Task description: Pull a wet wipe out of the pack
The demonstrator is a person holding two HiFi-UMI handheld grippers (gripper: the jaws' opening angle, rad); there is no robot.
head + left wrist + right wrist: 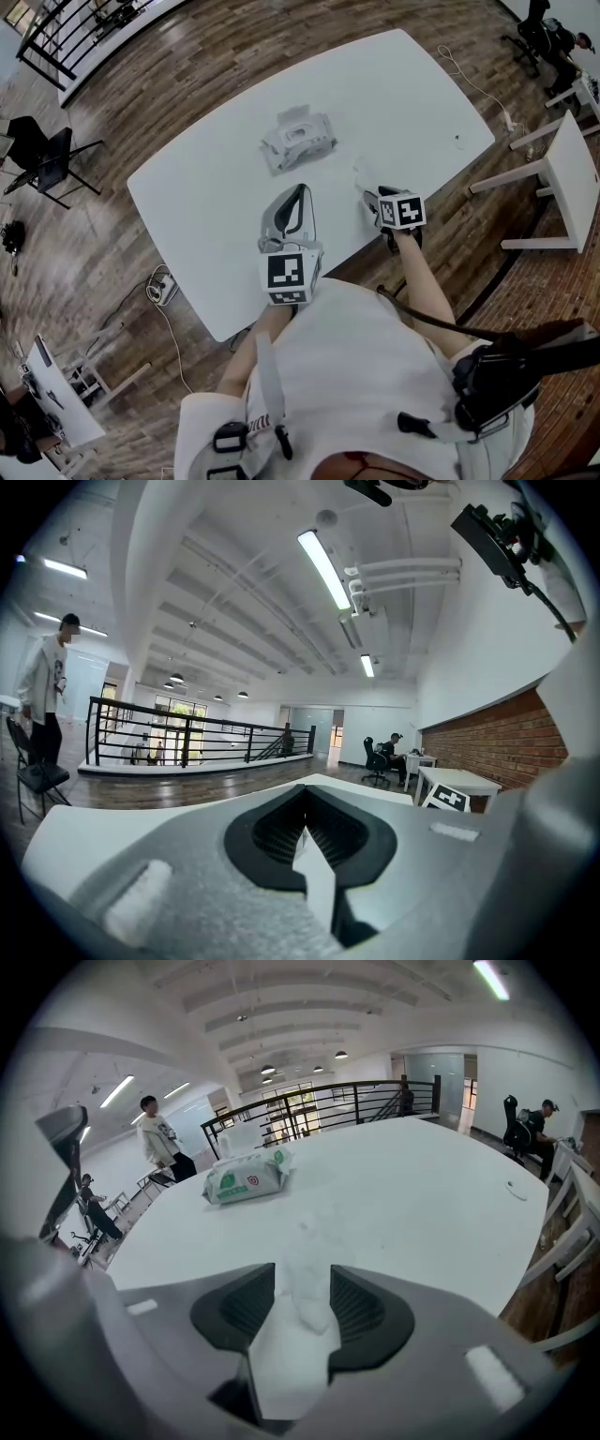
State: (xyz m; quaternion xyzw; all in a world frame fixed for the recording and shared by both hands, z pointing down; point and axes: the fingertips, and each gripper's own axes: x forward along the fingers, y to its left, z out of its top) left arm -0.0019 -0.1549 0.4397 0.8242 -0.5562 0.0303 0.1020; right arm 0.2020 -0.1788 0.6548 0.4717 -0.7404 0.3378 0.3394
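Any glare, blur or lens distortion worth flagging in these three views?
Head view: heavy fisheye bows the edges of the table; the wipes pack barely stands out on the white top. Left gripper view: ceiling strip light blown out, the left gripper soft up close. Right gripper view: wet wipe between the jaws washes into the table; dark vignette at corners.

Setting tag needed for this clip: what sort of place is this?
Likely an open-plan office or studio loft: a large white rounded table on wood plank flooring, a black metal railing along a raised level, and a person seated on a black office chair beside a red brick wall.
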